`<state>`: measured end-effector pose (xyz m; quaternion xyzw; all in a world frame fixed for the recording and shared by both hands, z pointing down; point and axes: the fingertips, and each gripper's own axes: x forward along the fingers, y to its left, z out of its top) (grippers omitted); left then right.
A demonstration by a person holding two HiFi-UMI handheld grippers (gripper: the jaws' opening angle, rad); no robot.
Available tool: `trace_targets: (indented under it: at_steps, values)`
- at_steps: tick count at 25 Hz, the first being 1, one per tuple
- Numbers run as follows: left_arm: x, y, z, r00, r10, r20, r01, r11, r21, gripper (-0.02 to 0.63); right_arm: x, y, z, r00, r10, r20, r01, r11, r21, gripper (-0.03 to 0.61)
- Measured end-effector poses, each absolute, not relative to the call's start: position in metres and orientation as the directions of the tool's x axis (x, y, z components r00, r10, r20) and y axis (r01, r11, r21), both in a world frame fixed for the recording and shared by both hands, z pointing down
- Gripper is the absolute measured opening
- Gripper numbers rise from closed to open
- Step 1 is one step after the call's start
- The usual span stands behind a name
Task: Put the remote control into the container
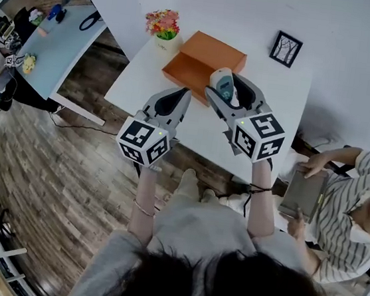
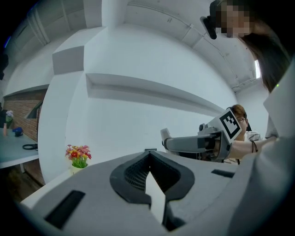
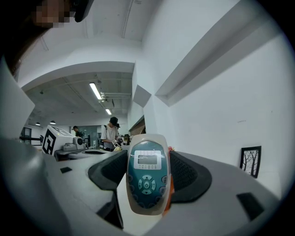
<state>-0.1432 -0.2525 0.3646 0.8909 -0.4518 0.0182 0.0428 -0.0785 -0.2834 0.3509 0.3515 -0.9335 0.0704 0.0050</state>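
My right gripper (image 1: 223,88) is shut on a white and teal remote control (image 1: 222,83), held up above the near edge of the orange box (image 1: 200,58) on the white table (image 1: 279,88). In the right gripper view the remote control (image 3: 147,179) stands upright between the jaws of the right gripper (image 3: 148,177), its screen and buttons facing the camera. My left gripper (image 1: 176,101) hangs to the left of it, lower over the table's front, jaws shut with nothing between them. In the left gripper view the left gripper (image 2: 149,173) points at a white wall, and the right gripper (image 2: 164,136) shows at the right.
A small pot of flowers (image 1: 163,26) stands left of the orange box, and a black picture frame (image 1: 285,48) stands at the back right. A seated person in a striped shirt (image 1: 344,210) holds a tablet (image 1: 303,192) at the right. A blue-grey desk (image 1: 60,45) lies far left.
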Motion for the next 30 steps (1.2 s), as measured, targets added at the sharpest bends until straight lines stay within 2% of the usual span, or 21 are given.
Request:
trace_targets:
  at_steps: [19,30]
  values:
    - [-0.19,-0.349,0.398,0.742,-0.65,0.163,-0.668,-0.736,0.106,0.003,-0.127,-0.374,0.386,-0.631,-0.758,0.162,-0.775,0.613,-0.153,0.287]
    - [-0.196,-0.383,0.439,0.733,-0.64,0.231,-0.679,-0.71,0.189,0.003,-0.15,-0.412,0.44,-0.673,-0.664,0.325,-0.732,0.661,-0.165,0.287]
